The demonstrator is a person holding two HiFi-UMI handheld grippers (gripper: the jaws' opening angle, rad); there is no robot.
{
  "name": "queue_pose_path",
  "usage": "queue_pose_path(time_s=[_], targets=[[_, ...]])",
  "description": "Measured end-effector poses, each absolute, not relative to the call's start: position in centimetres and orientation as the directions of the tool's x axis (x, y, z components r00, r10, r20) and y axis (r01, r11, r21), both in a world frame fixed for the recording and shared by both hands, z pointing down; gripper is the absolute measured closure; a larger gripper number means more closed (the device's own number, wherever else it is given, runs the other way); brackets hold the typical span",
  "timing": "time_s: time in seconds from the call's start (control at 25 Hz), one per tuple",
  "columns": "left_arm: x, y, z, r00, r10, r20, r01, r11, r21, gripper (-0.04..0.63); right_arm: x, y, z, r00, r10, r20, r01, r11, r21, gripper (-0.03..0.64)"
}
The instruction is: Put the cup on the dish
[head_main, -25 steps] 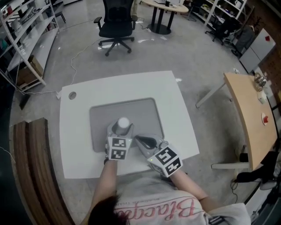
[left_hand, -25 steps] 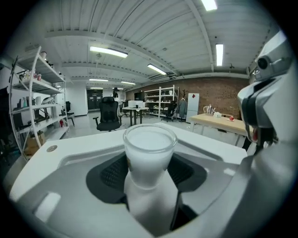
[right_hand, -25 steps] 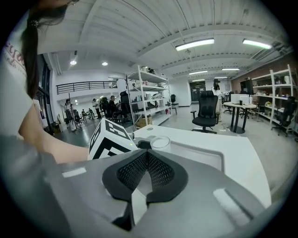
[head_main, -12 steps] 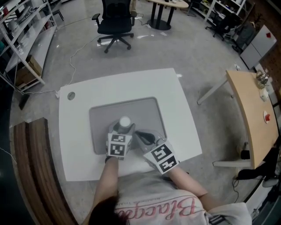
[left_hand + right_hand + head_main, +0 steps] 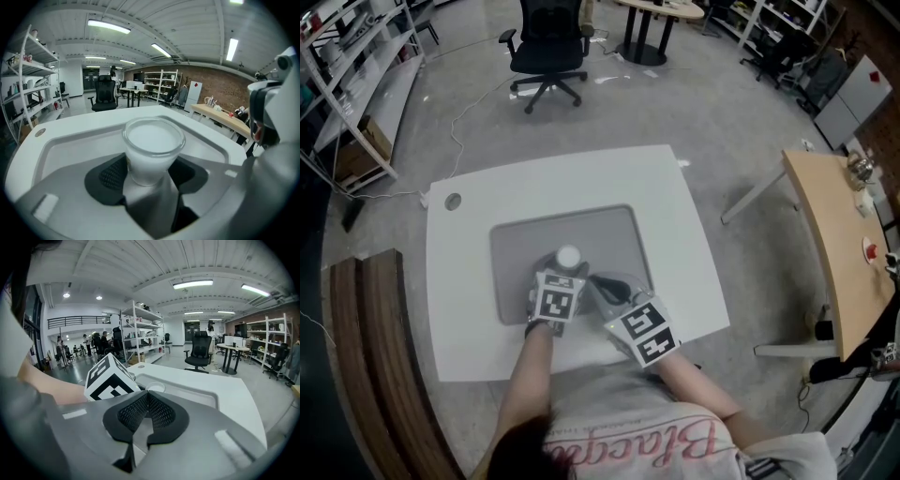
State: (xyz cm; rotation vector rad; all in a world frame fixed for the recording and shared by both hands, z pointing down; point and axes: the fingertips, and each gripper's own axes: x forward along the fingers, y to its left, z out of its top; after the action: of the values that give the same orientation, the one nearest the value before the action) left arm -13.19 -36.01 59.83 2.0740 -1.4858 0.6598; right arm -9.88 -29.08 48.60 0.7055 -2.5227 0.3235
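A white square surface fills the middle of the head view, standing on a grey concrete floor. A black wheeled office chair stands at the top of the frame. A wood-topped side table sits at the right edge.

A grey rectangular tray with rounded corners and a low raised rim lies in the centre of the surface.

The left tongs reach in from the lower edge of the head view over the near part of the tray, with their marker cube uppermost. They are spread fairly wide, and their black ribbed pads press on either side of a white translucent tapered cup. The cup stands upright with its open mouth up, low in the tray's middle. Whether its base touches the tray floor or hangs just above it cannot be told.

The right tongs lie just to the right of the left ones, at the tray's lower right corner in the head view. Their dark pads are brought together with nothing between them. The cup is to their left, apart from them. In the right gripper view only its rim shows, beyond the left marker cube.
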Motion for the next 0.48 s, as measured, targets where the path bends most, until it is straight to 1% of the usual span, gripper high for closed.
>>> queue_pose_path(time_s=[0.12,0.2,0.32,0.48], targets=[[-13.9,-35.7,59.7,0.239,-0.721,0.65,-0.965,-0.252,0.075,0.303,-9.3,-29.0,48.3,-0.743,-0.428,0.515,-0.544,0.834,-0.091,0.615],[-14.1,-34.9,59.3,0.243,-0.726,0.643,-0.966,-0.242,0.091,0.253,-9.1,-28.7,48.1,-0.747,-0.429,0.508,-0.541,0.836,-0.089,0.615],[-14.3,-33.6,58.0,0.243,-0.746,0.62,-0.968,-0.231,0.101,0.235,-9.1,-28.1,47.7,-0.755,-0.433,0.493,-0.535,0.841,-0.08,0.615],[-14.5,-31.4,55.6,0.214,-0.78,0.588,-0.976,-0.197,0.094,0.235,-9.2,-27.4,46.7,-0.764,-0.45,0.463,-0.533,0.844,-0.058,0.615]])
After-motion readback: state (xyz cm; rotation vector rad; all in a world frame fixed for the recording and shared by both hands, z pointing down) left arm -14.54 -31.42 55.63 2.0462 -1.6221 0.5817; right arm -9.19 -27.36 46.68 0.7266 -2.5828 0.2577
